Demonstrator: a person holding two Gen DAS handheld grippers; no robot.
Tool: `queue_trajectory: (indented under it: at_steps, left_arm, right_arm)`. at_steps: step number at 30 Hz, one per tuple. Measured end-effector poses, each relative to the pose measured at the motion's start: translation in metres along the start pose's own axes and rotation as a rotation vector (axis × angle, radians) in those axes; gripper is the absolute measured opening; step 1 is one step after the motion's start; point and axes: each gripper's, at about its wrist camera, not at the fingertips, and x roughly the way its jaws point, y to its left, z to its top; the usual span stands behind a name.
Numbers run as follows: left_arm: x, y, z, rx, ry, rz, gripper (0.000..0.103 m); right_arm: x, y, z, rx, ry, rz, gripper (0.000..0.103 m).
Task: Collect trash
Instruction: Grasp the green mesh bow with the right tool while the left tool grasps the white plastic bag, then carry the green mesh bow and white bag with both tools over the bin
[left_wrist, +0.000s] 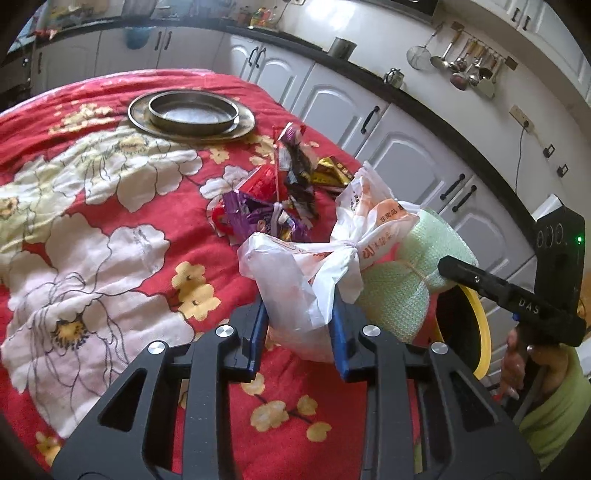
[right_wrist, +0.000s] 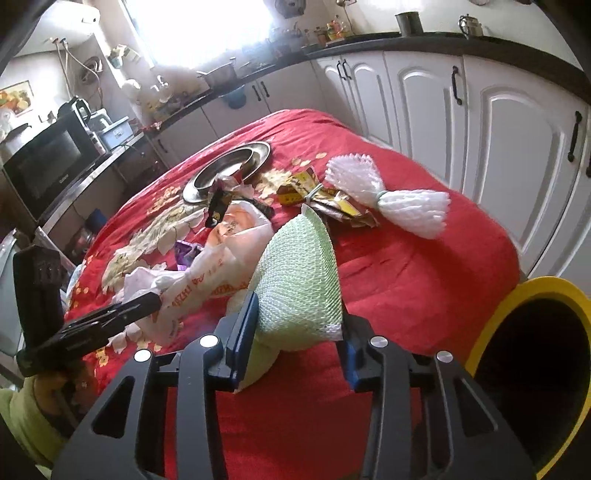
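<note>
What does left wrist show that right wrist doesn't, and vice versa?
Left wrist only: hanging utensils on the wall and the purple wrapper pile.
Right wrist only: microwave, white foam net bundle, and the bin's full yellow rim.
Both: left gripper shut on the white plastic bag, right gripper shut on the green foam net, metal plates, red floral cloth.

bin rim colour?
Yellow rim, black inside; clearest in the right wrist view.

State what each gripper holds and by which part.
Left gripper: the white plastic bag, clamped at its lower end. Right gripper: the green foam net, pinched near its lower edge.
</note>
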Motion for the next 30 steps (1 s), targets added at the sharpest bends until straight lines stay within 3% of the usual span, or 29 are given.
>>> queue_trajectory:
  at_steps: [13, 30]
  left_arm:
    - [-0.022, -0.027, 0.008, 0.048, -0.075, -0.023, 0.022]
    - [-0.019, -0.081, 0.010, 0.138, -0.090, -0.067, 0.022]
  right_arm:
    - [-0.055, -0.007, 0.000, 0.003, -0.132, -0.055, 0.034]
    - [-0.123, -0.036, -0.013, 0.054, -0.278, -0.180, 0.033]
